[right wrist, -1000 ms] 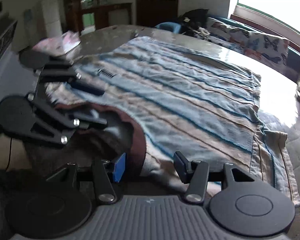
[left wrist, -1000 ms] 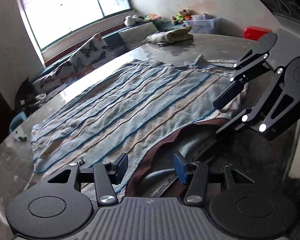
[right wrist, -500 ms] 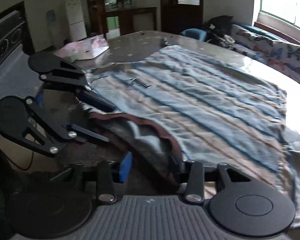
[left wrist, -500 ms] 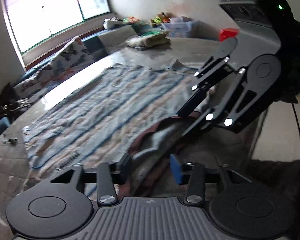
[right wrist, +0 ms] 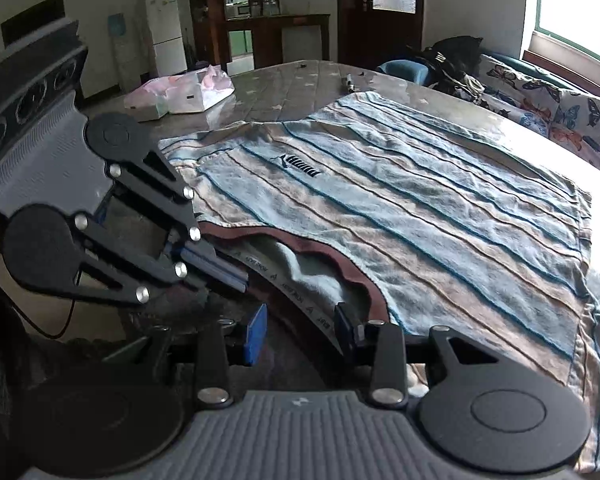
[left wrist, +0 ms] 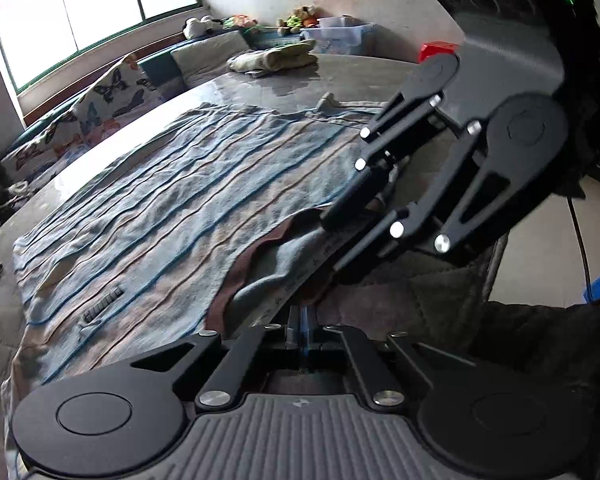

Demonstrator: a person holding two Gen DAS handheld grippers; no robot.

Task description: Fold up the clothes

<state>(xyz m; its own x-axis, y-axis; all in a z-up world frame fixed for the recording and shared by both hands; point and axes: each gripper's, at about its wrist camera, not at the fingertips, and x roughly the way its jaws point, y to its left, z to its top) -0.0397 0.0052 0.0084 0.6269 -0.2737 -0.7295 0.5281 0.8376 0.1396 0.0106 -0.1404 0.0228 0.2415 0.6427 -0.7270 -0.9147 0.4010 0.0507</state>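
A blue and beige striped shirt [left wrist: 180, 208] [right wrist: 420, 208] lies flat on the grey table [left wrist: 340, 76] [right wrist: 292, 84], its brown-edged neck opening at the near edge. My left gripper [left wrist: 302, 328] [right wrist: 242, 280] is shut, its blue pads pinched together on the left end of the neckline, where the printed neck tape runs in. My right gripper [right wrist: 300, 334] [left wrist: 332, 242] straddles the right side of the neckline. The brown rim lies against its right pad, and a gap shows beside the left pad, so it is open around the cloth.
A folded cloth [left wrist: 272, 58] sits at the table's far end, with a clear plastic box [left wrist: 336, 32] and a red object [left wrist: 436, 50] beyond. White bags [right wrist: 180, 96] lie on the table's far left. A butterfly-print sofa [right wrist: 560, 112] runs along the window side.
The left gripper's jaws have gone from wide apart to fully shut at the neckline. The right gripper's jaws have narrowed around the collar, and it has shifted slightly closer to the left gripper.
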